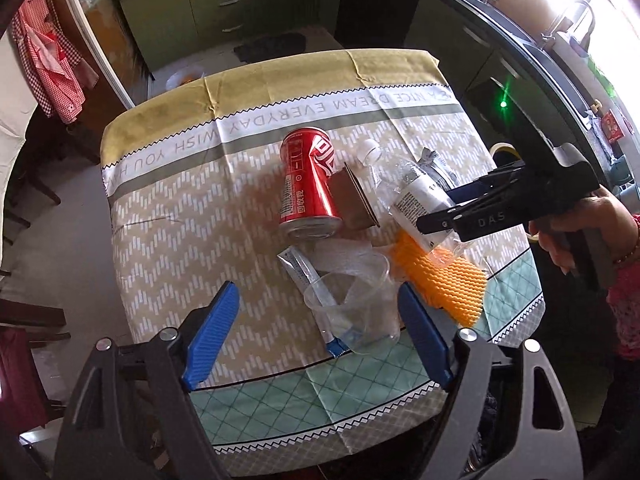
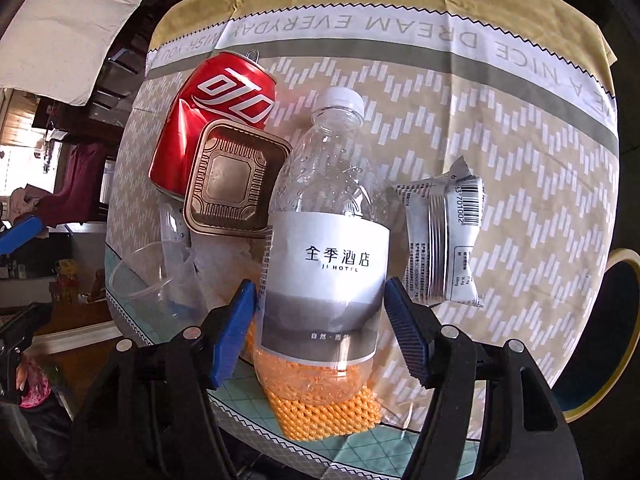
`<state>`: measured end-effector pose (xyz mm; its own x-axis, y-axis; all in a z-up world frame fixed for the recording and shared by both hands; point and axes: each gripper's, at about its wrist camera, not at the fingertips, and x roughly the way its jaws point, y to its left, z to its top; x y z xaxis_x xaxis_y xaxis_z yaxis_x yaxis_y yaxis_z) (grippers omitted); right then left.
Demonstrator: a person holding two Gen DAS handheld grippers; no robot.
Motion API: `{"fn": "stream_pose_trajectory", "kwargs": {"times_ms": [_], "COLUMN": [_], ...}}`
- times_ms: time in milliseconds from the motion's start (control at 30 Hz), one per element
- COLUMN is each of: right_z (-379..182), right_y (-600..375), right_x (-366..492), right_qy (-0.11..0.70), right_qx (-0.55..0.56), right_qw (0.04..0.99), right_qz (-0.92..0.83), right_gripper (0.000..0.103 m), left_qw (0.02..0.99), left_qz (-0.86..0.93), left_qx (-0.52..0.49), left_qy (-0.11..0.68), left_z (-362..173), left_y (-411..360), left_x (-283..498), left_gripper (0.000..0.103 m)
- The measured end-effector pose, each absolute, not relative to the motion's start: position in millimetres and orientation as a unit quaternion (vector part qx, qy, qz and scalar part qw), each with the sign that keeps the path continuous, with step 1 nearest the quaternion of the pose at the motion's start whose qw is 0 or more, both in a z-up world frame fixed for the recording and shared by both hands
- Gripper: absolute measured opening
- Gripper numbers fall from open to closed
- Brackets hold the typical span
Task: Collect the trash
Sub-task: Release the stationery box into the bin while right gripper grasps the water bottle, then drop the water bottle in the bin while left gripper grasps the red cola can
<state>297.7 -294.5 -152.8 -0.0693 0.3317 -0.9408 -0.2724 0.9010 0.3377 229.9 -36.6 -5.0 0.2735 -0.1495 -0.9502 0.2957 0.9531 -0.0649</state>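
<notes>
Table (image 1: 168, 184): small, covered with a printed cloth of beige chevrons, a yellow border and a lettered white band; green diamond pattern at the near edge.

Trash, all lying in one cluster near the middle and near edge of the table:
- Red soda can (image 1: 308, 184), dented, on its side, its base toward the near edge.
- Brown plastic tray (image 2: 236, 184), square and ribbed, propped on edge against the can, between it and the bottle.
- Clear plastic bottle (image 2: 324, 240), white cap, white and grey label, lying with the cap pointing to the far side; its base rests on the orange foam net (image 2: 320, 412).
- Silver snack wrapper (image 2: 444, 240) with a barcode, just beside the bottle, on the side away from the can.
- Clear plastic cup (image 1: 352, 308), on its side, overlapping a thin clear bag and a blue and white sachet (image 1: 298, 268).

Left gripper (image 1: 320, 336): pointing steeply down over the near edge, jaws wide; the cup lies between the blue pads, which do not press on it.

Right gripper (image 2: 320, 320): held in a hand (image 1: 580, 224), also pointing steeply down, jaws wide and straddling the lower half of the bottle; one pad stands very near the label, the other clearly apart from it. No grip shows.

Roll of tape (image 2: 616, 340): beyond the table's edge on the wrapper's side.
</notes>
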Motion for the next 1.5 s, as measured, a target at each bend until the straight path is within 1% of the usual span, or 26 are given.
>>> {"fn": "stream_pose_trajectory", "kwargs": {"times_ms": [133,267,400,533,733,800,867,933,1000,1100,1167,1233,1267,1300,1500], "right_z": [-169.5,-176.5,-157.0,-128.9,-111.0,-115.3,-122.8,-134.8,-145.7,-161.4,-165.7,-176.9,-182.0,-187.8,-224.0], "right_y": [-287.4,-287.3,-304.1,-332.2,-410.3,-441.0,-470.5,-506.0,-533.3,-573.6,-611.4,-633.4,-642.2,-651.9,-675.8], "right_x": [304.4,304.4,294.4,280.4,263.3,257.5,252.9,248.0,243.7,236.9,233.5,233.3,233.6,234.2,239.9], "right_qy": [0.709,0.702,0.680,0.654,0.630,0.627,0.625,0.622,0.621,0.614,0.610,0.609,0.610,0.611,0.621], "right_qx": [0.022,0.038,0.059,0.086,0.136,0.157,0.178,0.204,0.224,0.250,0.256,0.255,0.252,0.248,0.244], "right_qw": [0.671,0.676,0.691,0.709,0.732,0.736,0.738,0.739,0.738,0.741,0.746,0.749,0.751,0.751,0.745], "right_qz": [0.217,0.220,0.237,0.250,0.220,0.201,0.180,0.158,0.139,0.109,0.083,0.054,0.039,0.027,-0.012], "right_gripper": [0.067,0.065,0.064,0.064,0.065,0.065,0.065,0.065,0.065,0.065,0.065,0.065,0.065,0.065,0.064], "left_qw": [0.793,0.790,0.785,0.777,0.757,0.755,0.753,0.747,0.741,0.736,0.730,0.725,0.722,0.719,0.720], "left_qz": [-0.142,-0.140,-0.131,-0.111,-0.084,-0.083,-0.081,-0.076,-0.074,-0.072,-0.075,-0.077,-0.077,-0.078,-0.075], "left_qx": [0.062,0.063,0.052,0.044,0.018,0.015,0.014,0.011,0.007,0.010,0.010,0.016,0.018,0.020,0.032], "left_qy": [0.590,0.593,0.603,0.618,0.648,0.651,0.653,0.660,0.668,0.674,0.679,0.685,0.687,0.690,0.689], "left_z": [-7.7,-9.7,-18.4,-38.2,-76.4,-82.7,-88.2,-95.2,-102.2,-110.6,-116.2,-121.4,-124.2,-127.4,-132.6], "left_y": [-38.0,-39.8,-41.7,-47.1,-48.5,-51.0,-53.4,-54.1,-55.4,-59.9,-63.6,-68.9,-71.5,-74.3,-81.6], "left_x": [234.1,243.9,268.2,304.1,351.4,360.1,367.0,372.9,377.0,380.6,381.4,381.1,380.8,380.7,379.0], "left_gripper": [0.078,0.079,0.081,0.081,0.080,0.076,0.069,0.057,0.055,0.055,0.053,0.046,0.045,0.042,0.040]}}
